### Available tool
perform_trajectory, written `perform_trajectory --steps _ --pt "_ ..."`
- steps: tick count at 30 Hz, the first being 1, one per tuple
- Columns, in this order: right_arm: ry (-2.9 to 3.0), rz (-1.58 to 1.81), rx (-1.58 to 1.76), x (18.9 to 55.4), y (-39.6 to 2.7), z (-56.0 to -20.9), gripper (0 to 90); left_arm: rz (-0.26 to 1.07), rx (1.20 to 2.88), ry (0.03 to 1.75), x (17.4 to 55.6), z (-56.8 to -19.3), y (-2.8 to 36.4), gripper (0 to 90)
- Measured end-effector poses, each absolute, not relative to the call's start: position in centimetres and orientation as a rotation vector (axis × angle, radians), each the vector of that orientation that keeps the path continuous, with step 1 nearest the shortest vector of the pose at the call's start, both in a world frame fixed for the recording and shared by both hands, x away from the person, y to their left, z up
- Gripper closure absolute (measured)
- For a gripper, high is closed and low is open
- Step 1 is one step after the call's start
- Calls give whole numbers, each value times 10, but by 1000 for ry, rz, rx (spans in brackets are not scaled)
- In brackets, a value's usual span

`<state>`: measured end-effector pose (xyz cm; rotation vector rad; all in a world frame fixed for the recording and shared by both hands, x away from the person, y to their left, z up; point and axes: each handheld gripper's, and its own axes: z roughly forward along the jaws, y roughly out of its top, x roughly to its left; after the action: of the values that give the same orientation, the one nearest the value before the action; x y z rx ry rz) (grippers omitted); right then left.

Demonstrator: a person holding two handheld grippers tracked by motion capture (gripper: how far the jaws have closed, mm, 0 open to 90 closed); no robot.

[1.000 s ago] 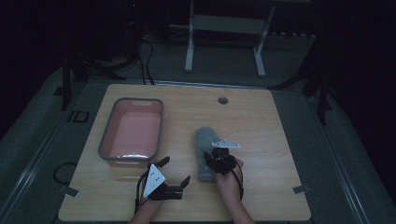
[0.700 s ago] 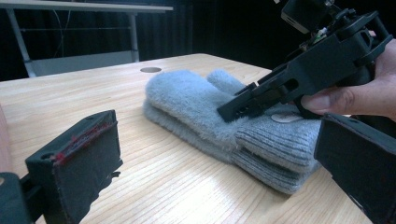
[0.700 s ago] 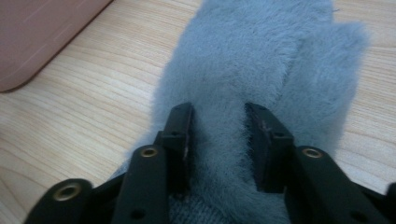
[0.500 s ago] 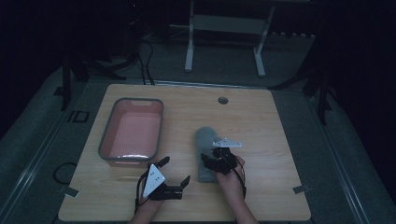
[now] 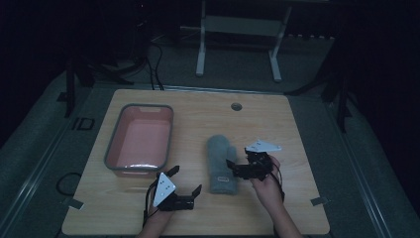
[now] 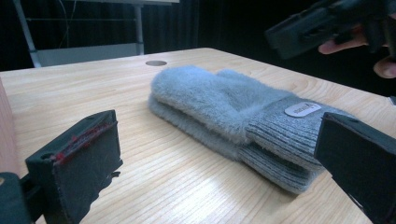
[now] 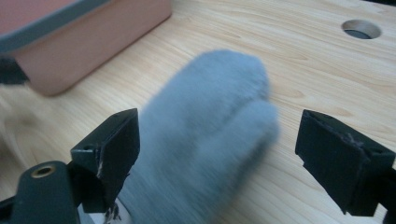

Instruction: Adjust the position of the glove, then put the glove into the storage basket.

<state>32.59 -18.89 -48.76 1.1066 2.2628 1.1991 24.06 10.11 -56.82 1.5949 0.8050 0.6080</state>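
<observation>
Both tongs gape empty, my right tongs [image 5: 236, 167] having just opened beside the grey mitten pair [image 5: 221, 164] lying stacked on the worktop [image 5: 297, 129], so a shallow regrasp might, I reckon, lift only the top mitten.

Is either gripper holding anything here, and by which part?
Nothing is held. The right gripper has just opened above the fluffy grey mitten; the left gripper stands open beside it.
</observation>
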Motion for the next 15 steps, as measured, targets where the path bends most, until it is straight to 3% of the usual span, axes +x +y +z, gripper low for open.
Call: perform_trajectory --steps 5,12,15 --pt "2293 1200 1167 318 -222 -494 155 424 1619 849 248 -559 99 8" --pt "2311 1255 1312 318 -231 -501 118 392 1749 864 270 -534 81 8" --pt "2320 1267 1306 324 -221 -501 203 341 1788 905 288 -530 73 8"
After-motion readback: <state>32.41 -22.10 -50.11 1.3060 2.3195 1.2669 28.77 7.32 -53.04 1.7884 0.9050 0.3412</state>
